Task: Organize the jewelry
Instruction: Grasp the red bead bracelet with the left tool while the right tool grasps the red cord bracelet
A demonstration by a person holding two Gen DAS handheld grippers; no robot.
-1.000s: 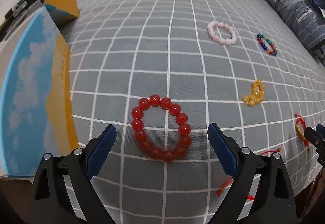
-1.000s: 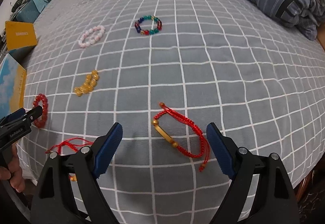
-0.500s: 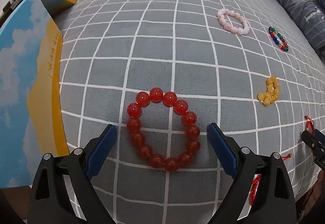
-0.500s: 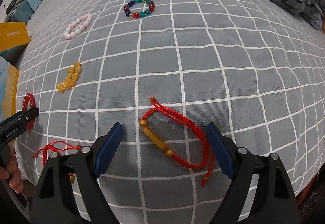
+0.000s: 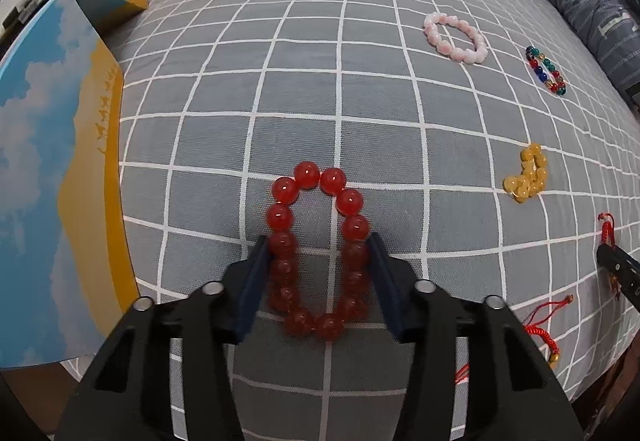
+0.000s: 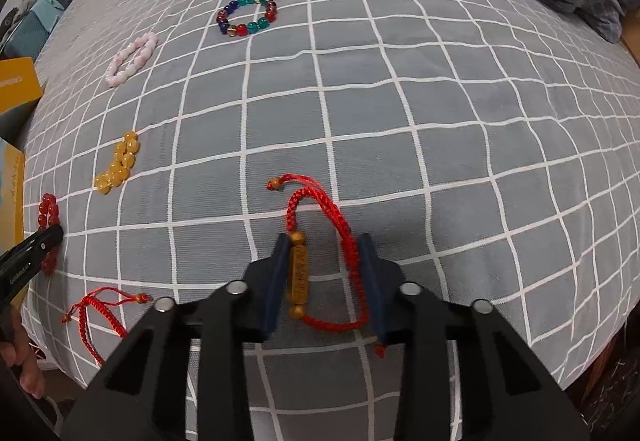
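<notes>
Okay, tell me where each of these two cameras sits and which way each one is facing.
Left wrist: rides the left tongs, looking steeply down at the bed; its jaws, just closing, squeeze the red bead bracelet; the right tongs' tip shows at the right edge.
Right wrist: rides the right tongs, looking steeply down; its jaws, just closing, pinch the red cord bracelet; a hand shows lower left.
Shared: pink bracelet, multicolour bracelet.

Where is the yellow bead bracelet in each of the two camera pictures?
Left wrist view: the yellow bead bracelet lies bunched up at the right side, on the checked bedspread.
Right wrist view: the same bracelet lies at the left side, about halfway down.
Shared landmark: the pink bead bracelet lies farther up the bed than the yellow one in both views.
</notes>
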